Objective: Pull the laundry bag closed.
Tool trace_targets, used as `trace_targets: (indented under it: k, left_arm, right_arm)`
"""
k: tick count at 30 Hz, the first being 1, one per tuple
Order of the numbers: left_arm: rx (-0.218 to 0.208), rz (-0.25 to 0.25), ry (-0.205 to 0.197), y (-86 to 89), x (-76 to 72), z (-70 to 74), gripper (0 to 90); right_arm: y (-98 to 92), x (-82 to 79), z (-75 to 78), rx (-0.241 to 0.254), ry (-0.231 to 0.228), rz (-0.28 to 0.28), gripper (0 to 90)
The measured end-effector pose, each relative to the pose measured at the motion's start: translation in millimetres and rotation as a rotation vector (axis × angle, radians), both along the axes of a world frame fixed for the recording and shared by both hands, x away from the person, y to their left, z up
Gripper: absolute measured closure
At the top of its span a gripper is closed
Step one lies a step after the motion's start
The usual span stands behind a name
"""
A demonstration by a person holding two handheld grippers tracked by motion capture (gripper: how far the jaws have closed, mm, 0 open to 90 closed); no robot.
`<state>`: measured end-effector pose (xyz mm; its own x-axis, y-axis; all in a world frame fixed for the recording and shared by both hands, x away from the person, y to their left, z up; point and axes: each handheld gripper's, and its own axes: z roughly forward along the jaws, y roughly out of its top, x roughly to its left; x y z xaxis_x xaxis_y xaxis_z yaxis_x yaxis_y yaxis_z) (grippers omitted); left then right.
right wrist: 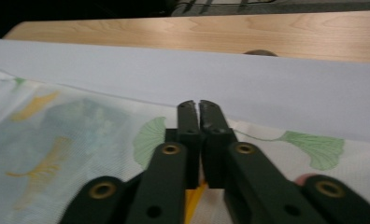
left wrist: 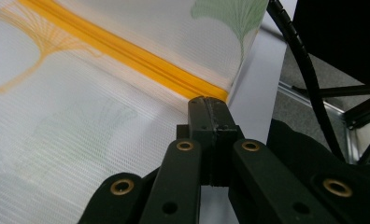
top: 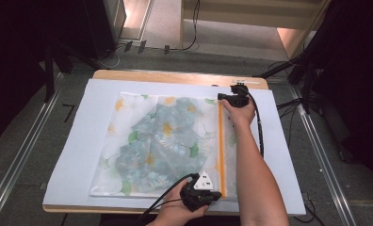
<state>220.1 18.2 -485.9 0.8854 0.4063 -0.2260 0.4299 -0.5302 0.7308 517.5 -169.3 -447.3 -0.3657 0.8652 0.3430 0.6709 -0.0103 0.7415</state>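
Note:
A white mesh bag (top: 161, 141) printed with green and yellow leaves lies flat on the table, with folded blue flowered cloth inside it. An orange zipper (top: 220, 146) runs along its right side. My left gripper (top: 213, 194) is at the near end of the zipper, and in the left gripper view its jaws (left wrist: 209, 102) are shut on the bag's corner where the orange zipper (left wrist: 127, 51) ends. My right gripper (top: 224, 98) is at the far end. Its jaws (right wrist: 199, 105) are shut over the bag's far edge, and a bit of orange zipper (right wrist: 195, 198) shows between them.
A white sheet (top: 279, 141) covers most of the wooden table (top: 175, 75), whose bare far edge shows behind the bag. Black cables trail from both grippers. Dark stands and metal floor rails flank the table on both sides.

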Motion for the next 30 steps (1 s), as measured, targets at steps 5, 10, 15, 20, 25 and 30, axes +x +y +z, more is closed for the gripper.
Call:
trace_targets:
  k: [5, 10, 15, 20, 25, 30]
  left_arm:
    - [0.003, -0.003, -0.004, 0.2, 0.4, 0.3, 90.0]
    - [-0.021, -0.017, 0.038, 4.3, 3.4, 0.5, 80.6]
    - [-0.033, -0.002, 0.011, 8.5, 1.7, 1.6, 65.9]
    - [-0.046, 0.004, 0.01, 11.0, 2.9, 3.0, 55.3]
    - [-0.088, 0.056, 0.004, 17.1, 3.5, 4.8, 40.3]
    - [-0.112, 0.107, -0.007, 29.8, 7.2, 7.5, 33.8]
  right_arm:
    - [-1.2, -9.8, 6.1, 0.064, -0.015, 0.051, 69.6]
    - [1.8, -24.4, 5.9, 0.054, -0.021, 0.104, 55.7]
    - [-4.1, -41.0, 0.6, 0.057, -0.036, 0.11, 45.7]
    - [-11.6, -61.1, -5.2, 0.053, -0.06, 0.131, 41.9]
    - [-17.6, -84.5, -8.6, 0.053, -0.077, 0.149, 40.2]
    - [-22.8, -107.7, -10.6, 0.073, -0.097, 0.17, 37.9]
